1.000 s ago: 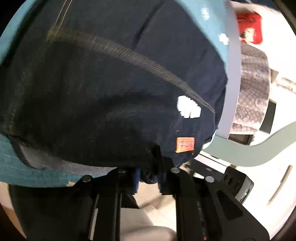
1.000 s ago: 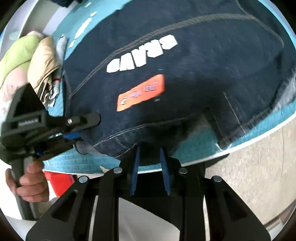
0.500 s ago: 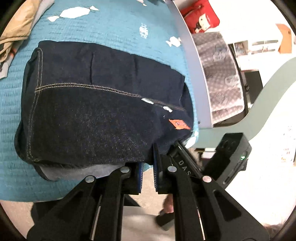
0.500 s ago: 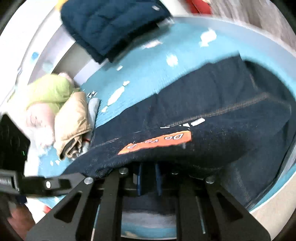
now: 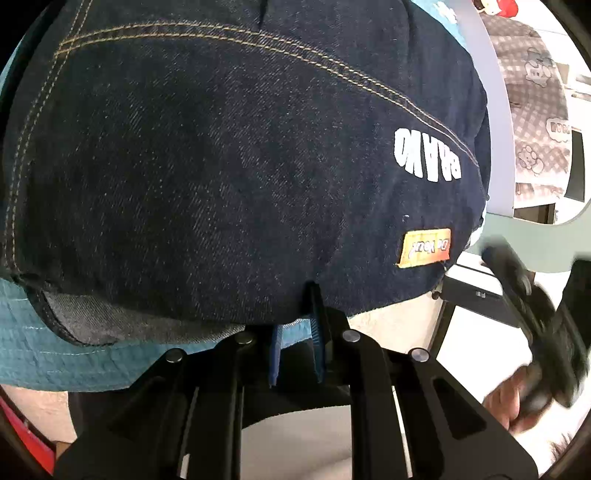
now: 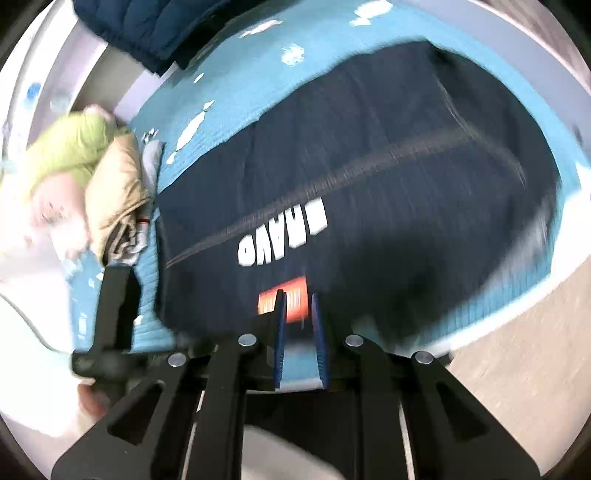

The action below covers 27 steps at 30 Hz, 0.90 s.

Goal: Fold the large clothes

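Observation:
A folded dark denim garment (image 5: 221, 166) with white letters and an orange label (image 5: 424, 247) lies on the teal bedcover (image 5: 44, 339). My left gripper (image 5: 295, 317) is at its near hem. One finger lies on top of the denim, the other goes under the edge, and the jaws are opening with a gap between the pads. In the blurred right wrist view the denim garment (image 6: 369, 184) lies flat. My right gripper (image 6: 298, 295) hovers over the orange label (image 6: 295, 299), jaws opening and nothing pinched. Each gripper also appears in the other view: right gripper (image 5: 535, 332), left gripper (image 6: 114, 314).
A navy quilted jacket (image 6: 140, 26) lies at the far end of the bed. Green (image 6: 66, 147) and tan (image 6: 118, 192) clothes are piled at the left. The bed's pale rim (image 5: 498, 110) and bare floor (image 6: 517, 369) border the cover. A grey checked cloth (image 5: 535, 110) hangs beyond.
The left wrist camera dropped back close to the denim and its jaws have parted at the hem. The right gripper slid over the orange label, its jaws free of the cloth.

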Each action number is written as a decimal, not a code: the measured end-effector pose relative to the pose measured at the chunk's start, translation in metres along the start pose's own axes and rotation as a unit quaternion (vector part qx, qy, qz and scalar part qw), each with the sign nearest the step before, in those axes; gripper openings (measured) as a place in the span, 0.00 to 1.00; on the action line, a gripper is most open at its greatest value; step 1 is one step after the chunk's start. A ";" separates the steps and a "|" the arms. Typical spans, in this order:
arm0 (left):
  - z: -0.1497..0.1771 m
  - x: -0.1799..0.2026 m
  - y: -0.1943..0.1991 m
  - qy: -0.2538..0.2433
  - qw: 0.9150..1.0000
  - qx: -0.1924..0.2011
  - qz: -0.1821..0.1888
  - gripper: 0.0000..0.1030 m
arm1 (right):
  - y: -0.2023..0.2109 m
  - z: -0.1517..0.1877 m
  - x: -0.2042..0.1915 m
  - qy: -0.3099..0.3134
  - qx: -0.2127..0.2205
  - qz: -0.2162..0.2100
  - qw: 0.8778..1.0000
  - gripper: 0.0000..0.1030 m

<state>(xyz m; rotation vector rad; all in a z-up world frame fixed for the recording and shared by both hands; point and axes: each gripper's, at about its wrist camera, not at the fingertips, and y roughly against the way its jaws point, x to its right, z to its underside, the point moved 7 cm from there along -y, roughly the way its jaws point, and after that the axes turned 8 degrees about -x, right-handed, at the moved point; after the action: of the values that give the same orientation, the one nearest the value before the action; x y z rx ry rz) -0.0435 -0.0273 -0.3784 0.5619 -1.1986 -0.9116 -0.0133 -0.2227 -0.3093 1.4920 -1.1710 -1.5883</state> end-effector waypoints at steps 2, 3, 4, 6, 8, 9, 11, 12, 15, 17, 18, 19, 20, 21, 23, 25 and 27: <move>-0.001 -0.002 -0.003 0.010 1.000 -0.004 0.009 0.18 | -0.047 -0.002 0.016 -0.012 -0.061 0.034 0.997 0.10; 0.000 -0.007 -0.001 0.014 1.000 -0.007 0.017 0.20 | -0.058 -0.004 0.022 -0.007 -0.058 0.026 0.998 0.09; -0.001 -0.010 0.000 0.021 0.999 -0.009 0.026 0.21 | -0.056 -0.007 0.022 -0.005 -0.062 0.025 0.998 0.09; 0.002 -0.012 0.004 0.027 0.999 -0.014 0.023 0.27 | -0.046 -0.011 0.021 -0.022 -0.075 0.023 0.997 0.09; 0.008 -0.005 0.017 0.015 0.999 -0.027 0.015 0.26 | -0.030 -0.011 0.016 -0.010 -0.074 0.030 0.997 0.15; 0.013 0.005 0.025 -0.007 0.999 -0.030 0.022 0.25 | -0.021 -0.011 0.010 0.001 -0.065 0.033 0.997 0.15; 0.022 0.022 0.051 -0.068 0.998 -0.008 0.001 0.26 | 0.001 -0.020 0.004 0.013 -0.035 0.044 0.998 0.15; 0.023 0.025 0.061 -0.087 0.996 0.007 -0.025 0.26 | 0.015 -0.028 0.008 0.009 -0.016 0.050 0.999 0.15; 0.015 0.021 0.090 -0.101 0.989 0.066 -0.082 0.26 | 0.037 -0.051 0.041 -0.019 0.030 0.102 0.994 0.15; 0.005 0.003 0.091 -0.070 0.988 0.076 -0.117 0.26 | 0.028 -0.059 0.077 -0.039 0.028 0.168 0.985 0.15; 0.001 -0.013 0.088 -0.049 0.986 0.072 -0.139 0.26 | 0.014 -0.059 0.101 -0.058 0.006 0.188 0.981 0.15; -0.003 -0.032 0.076 -0.030 0.985 0.057 -0.158 0.26 | -0.004 -0.055 0.123 -0.087 -0.020 0.180 0.980 0.13; -0.006 -0.045 0.061 -0.014 0.984 0.038 -0.171 0.22 | -0.006 -0.054 0.131 -0.101 -0.004 0.153 0.983 0.13; -0.005 -0.056 0.055 -0.004 0.985 0.032 -0.169 0.19 | 0.000 -0.053 0.131 -0.098 -0.005 0.148 0.984 0.13; -0.003 -0.056 0.061 -0.002 0.985 0.040 -0.166 0.19 | 0.016 -0.051 0.128 -0.081 -0.018 0.185 0.979 0.15; 0.000 -0.055 0.068 -0.009 0.982 0.039 -0.183 0.19 | 0.028 -0.048 0.129 -0.086 -0.003 0.187 0.979 0.16; -0.002 -0.060 0.060 -0.004 0.983 0.035 -0.179 0.18 | 0.007 -0.047 0.143 -0.094 -0.024 0.177 0.979 0.21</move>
<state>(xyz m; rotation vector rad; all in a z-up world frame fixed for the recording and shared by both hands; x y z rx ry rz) -0.0296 0.0553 -0.3646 0.8499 -1.1601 -1.1779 0.0123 -0.3633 -0.3577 1.0479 -1.4035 -1.5182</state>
